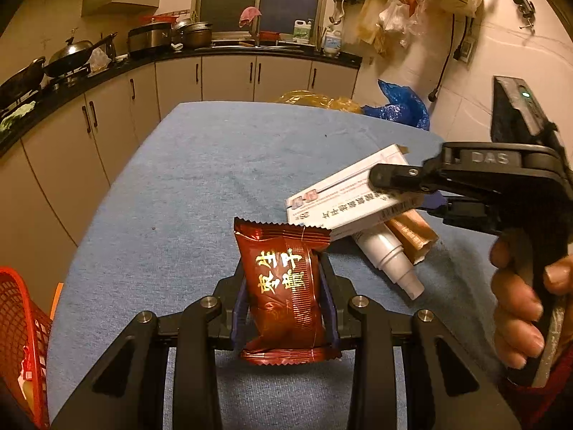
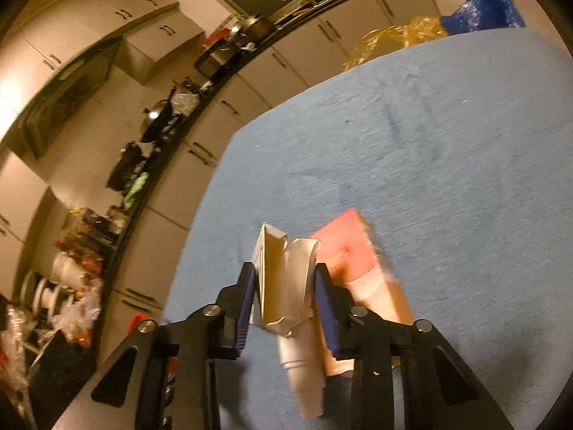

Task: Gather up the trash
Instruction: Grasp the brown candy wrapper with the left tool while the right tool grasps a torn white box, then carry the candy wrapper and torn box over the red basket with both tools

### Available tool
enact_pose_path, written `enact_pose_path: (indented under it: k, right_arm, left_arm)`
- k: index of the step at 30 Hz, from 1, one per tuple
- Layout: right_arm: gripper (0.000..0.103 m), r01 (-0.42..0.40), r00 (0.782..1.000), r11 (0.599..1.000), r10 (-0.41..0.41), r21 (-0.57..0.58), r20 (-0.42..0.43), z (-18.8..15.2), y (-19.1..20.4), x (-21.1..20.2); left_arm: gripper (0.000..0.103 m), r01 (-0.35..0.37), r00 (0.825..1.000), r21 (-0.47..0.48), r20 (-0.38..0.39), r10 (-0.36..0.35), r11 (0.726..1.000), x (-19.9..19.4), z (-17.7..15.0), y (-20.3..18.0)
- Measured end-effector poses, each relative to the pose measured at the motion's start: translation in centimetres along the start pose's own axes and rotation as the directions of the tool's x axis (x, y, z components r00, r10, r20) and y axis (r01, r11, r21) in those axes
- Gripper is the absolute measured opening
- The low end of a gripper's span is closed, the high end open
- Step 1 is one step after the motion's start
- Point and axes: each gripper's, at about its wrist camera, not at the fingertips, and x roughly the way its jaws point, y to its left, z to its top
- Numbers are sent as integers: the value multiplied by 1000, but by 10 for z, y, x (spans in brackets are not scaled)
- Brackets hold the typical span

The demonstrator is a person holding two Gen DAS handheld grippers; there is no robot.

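My left gripper [image 1: 285, 299] is shut on a dark red snack packet [image 1: 283, 261] with gold lettering, held upright above the blue tablecloth [image 1: 200, 179]. My right gripper [image 2: 285, 276], also seen at the right of the left wrist view [image 1: 404, 193] with a person's hand on its handle, is shut on a crumpled white carton [image 2: 283, 286] [image 1: 351, 193]. Beneath that carton lie a white tube [image 1: 390, 259] [image 2: 304, 369] and a brown-pink box [image 1: 412, 234] [image 2: 345, 247] on the cloth.
A red mesh basket [image 1: 21, 319] with some scraps stands off the table's near left corner. A yellow bag [image 1: 318, 100] and a blue bag [image 1: 404, 105] sit past the far edge. Kitchen cabinets and a counter with pots [image 1: 68, 53] run along the left.
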Motion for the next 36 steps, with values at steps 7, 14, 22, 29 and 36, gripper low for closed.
enact_pose_path:
  k: [7, 14, 22, 29, 36]
  right_arm:
    - [25, -41, 995, 998, 46, -52, 90, -6, 16, -32]
    - [25, -23, 986, 992, 43, -124, 161, -13, 38, -53]
    - [25, -13, 987, 986, 39, -167, 156, -21, 48, -51]
    - [25, -12, 988, 983, 41, -184, 150, -22, 48, -50]
    - [25, -15, 988, 981, 44, -191, 148, -22, 49, -49]
  left_arm:
    - [33, -24, 1000, -23, 18, 25, 999, -2, 0, 1]
    - [33, -51, 998, -26, 33, 52, 998, -4, -4, -1]
    - [33, -73, 996, -32, 46, 75, 997, -6, -4, -6]
    - [33, -92, 994, -20, 55, 93, 996, -7, -3, -8]
    - [33, -97, 993, -17, 58, 98, 995, -7, -3, -12]
